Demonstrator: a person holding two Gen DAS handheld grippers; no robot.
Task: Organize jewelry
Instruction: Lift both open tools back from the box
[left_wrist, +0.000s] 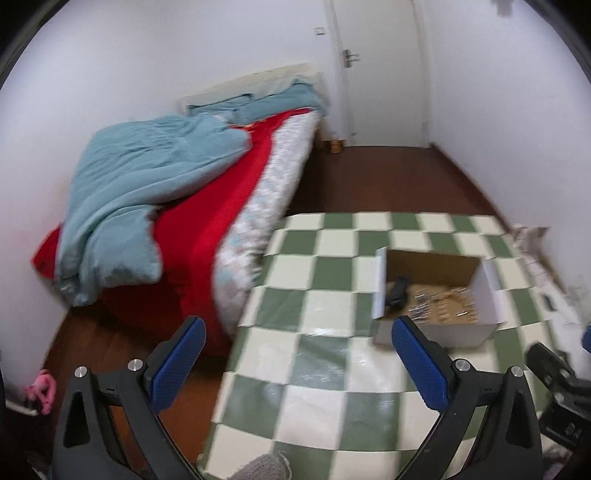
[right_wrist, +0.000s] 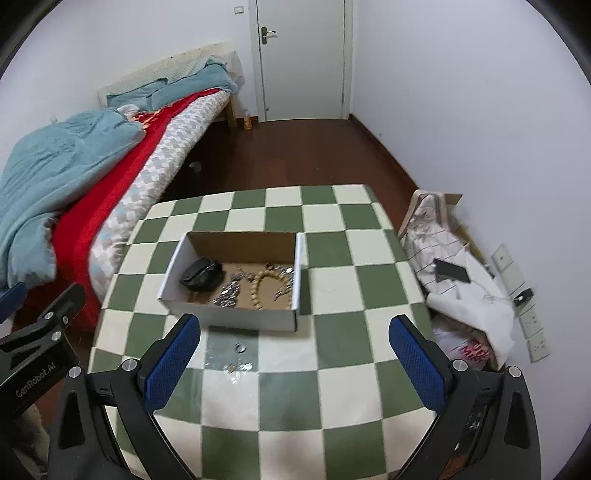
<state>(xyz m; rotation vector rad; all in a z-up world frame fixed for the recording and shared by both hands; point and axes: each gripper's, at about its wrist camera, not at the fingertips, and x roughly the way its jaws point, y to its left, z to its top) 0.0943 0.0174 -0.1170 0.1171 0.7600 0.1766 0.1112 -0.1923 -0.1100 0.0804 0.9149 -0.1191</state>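
An open cardboard box (right_wrist: 229, 314) stands on the green-and-white checkered table (right_wrist: 332, 369). It holds a black pouch (right_wrist: 201, 278), a beige bead necklace (right_wrist: 264, 286) and silver chains (right_wrist: 227, 293). A silver ring (right_wrist: 240, 347) and a small silver piece (right_wrist: 238, 367) lie on the table in front of the box. My right gripper (right_wrist: 295, 358) is open and empty above them. My left gripper (left_wrist: 297, 363) is open and empty over the table's left side, left of the box (left_wrist: 436, 334). The black pouch (left_wrist: 397, 290) shows inside it.
A bed (right_wrist: 74, 192) with a blue duvet and red sheet runs along the table's left. White cloth and bags (right_wrist: 469, 295) with a dark phone (right_wrist: 451, 271) lie on the floor at the right wall. A closed door (right_wrist: 303, 59) is at the back.
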